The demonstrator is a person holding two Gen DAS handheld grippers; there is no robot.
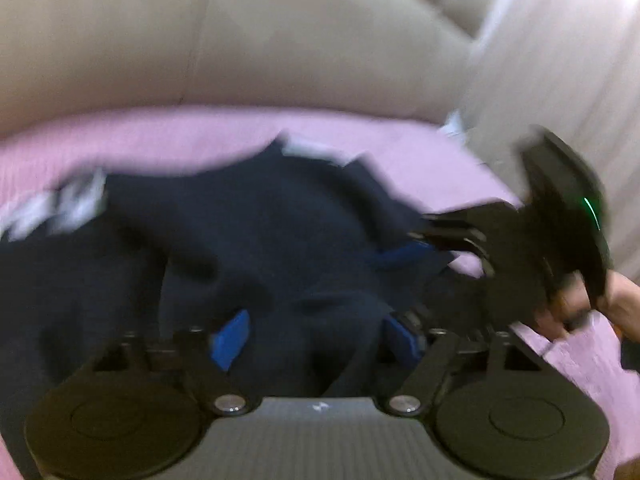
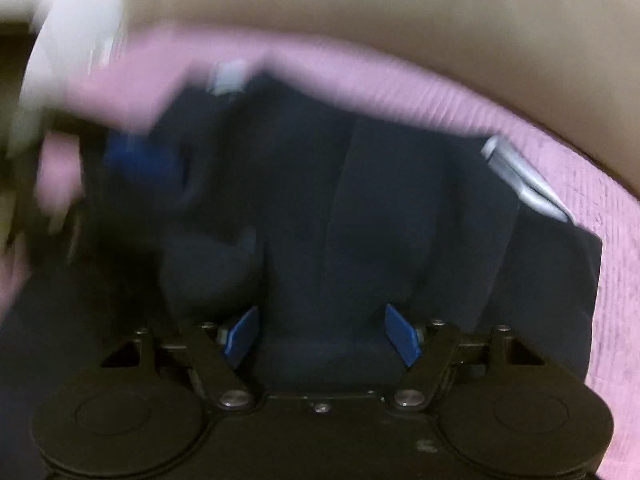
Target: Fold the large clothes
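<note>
On the pink cover [image 2: 400, 80], the navy garment [image 2: 360, 200] lies rumpled beneath both grippers' parted fingers [image 2: 402, 336].

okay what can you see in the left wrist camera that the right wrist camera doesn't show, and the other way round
Only the left wrist view shows the right hand-held gripper from outside, with the person's hand on its handle. Only the right wrist view shows the garment's squared lower right corner and the grey striped band beside it clearly. Both show the dark navy garment spread on the pink cover, the beige padded backrest behind, and open blue pads with cloth lying between them. Both are motion blurred.
</note>
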